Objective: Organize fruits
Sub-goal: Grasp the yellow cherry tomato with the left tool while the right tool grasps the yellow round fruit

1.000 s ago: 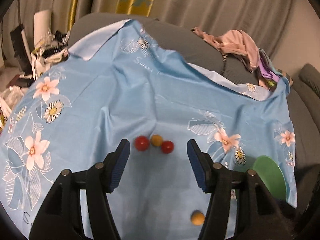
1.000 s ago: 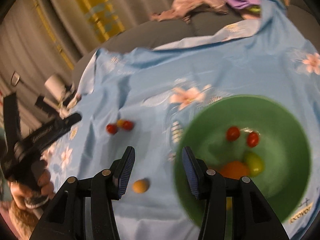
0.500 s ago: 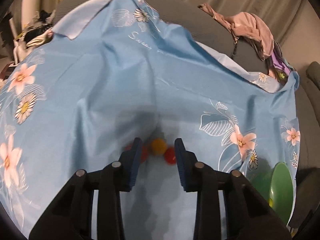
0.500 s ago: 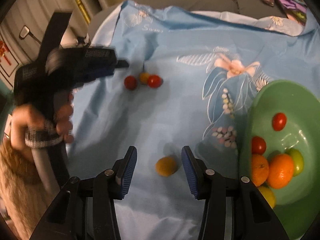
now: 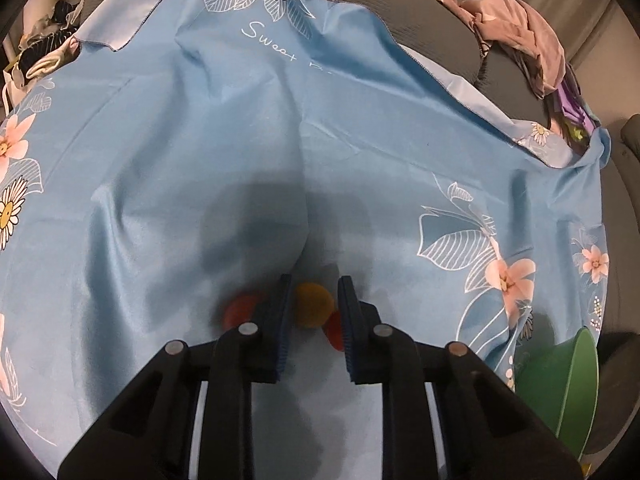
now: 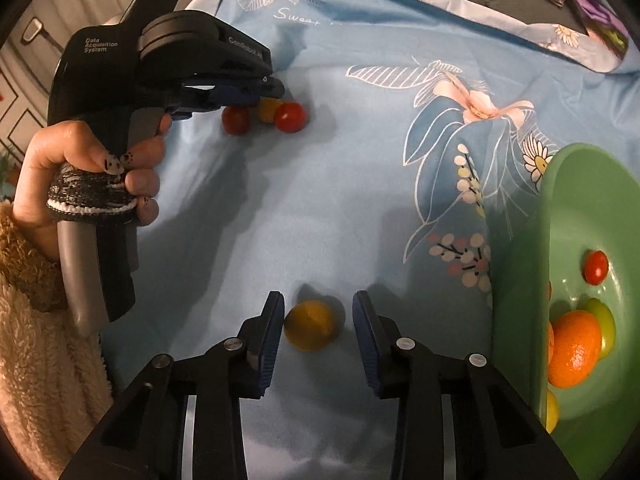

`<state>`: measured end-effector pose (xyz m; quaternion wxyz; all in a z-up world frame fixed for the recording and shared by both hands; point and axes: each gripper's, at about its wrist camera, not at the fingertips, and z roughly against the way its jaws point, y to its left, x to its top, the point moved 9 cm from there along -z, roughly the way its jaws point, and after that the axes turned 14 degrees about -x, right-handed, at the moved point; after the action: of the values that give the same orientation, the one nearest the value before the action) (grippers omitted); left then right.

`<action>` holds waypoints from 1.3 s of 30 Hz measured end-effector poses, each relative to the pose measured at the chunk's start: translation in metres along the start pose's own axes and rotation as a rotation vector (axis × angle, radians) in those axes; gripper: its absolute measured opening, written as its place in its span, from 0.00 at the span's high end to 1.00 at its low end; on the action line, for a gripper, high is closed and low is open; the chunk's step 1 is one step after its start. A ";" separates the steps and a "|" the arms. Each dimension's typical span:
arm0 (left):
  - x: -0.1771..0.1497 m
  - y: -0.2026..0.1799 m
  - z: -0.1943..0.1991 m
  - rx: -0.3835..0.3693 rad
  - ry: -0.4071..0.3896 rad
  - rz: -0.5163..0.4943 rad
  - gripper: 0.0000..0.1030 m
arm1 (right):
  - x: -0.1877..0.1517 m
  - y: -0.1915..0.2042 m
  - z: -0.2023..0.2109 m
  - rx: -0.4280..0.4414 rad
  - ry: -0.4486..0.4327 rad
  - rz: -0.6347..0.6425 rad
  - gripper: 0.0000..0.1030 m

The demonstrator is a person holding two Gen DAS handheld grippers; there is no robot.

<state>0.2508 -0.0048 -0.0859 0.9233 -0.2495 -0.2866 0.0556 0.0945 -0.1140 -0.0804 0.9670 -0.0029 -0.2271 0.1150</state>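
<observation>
— Draped over the surface: one light-blue floral cloth, printed with pink flowers and white leaves, grey cushions behind it, and a heap of pinkish clothing at the far right.

— And the fruit on it?

— Three small round pieces in a row. Item one, a small yellow-orange round fruit, sits between the jaws of the left gripper; the blue pads stand close on either side of it, and I cannot tell whether they are touching it yet. Items two and three, a red cherry tomato on the left and a red cherry tomato on the right, lie just outside those jaws, touching or nearly touching the yellow one.

— The other side?

— The right gripper has its jaws spread, with a second yellow-orange round fruit lying on the cloth between them, nearer the left pad, a gap on the right.

— Container?

— One green plastic bowl at the right edge, holding a mandarin orange, a red tomato, and a yellow-green fruit.
</observation>
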 end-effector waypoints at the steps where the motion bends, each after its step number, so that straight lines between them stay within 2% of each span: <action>1: 0.000 -0.001 -0.001 0.009 0.004 -0.009 0.81 | -0.001 -0.001 -0.001 0.000 0.002 0.001 0.64; 18: 0.000 -0.001 -0.008 0.167 -0.028 -0.093 0.76 | 0.002 0.007 -0.009 -0.003 0.018 -0.009 0.68; 20: 0.000 -0.002 -0.009 0.181 -0.035 -0.109 0.76 | 0.003 0.007 -0.009 -0.008 0.014 -0.014 0.73; 28: -0.001 -0.005 -0.007 0.178 -0.030 -0.093 0.77 | 0.007 0.004 -0.001 0.000 -0.017 -0.036 0.78; 30: 0.000 -0.006 -0.005 0.148 -0.030 -0.068 0.78 | 0.010 0.001 0.003 0.018 -0.032 -0.051 0.88; 34: 0.003 -0.008 0.007 0.149 -0.057 -0.058 0.78 | 0.016 -0.007 0.006 0.024 -0.050 -0.072 0.88; 39: 0.007 -0.015 0.039 0.105 -0.118 -0.028 0.77 | 0.018 -0.009 0.013 0.087 -0.051 -0.105 0.88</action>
<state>0.2345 0.0009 -0.0471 0.9174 -0.1930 -0.3405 0.0725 0.1065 -0.1197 -0.0609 0.9648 0.0540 -0.2465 0.0738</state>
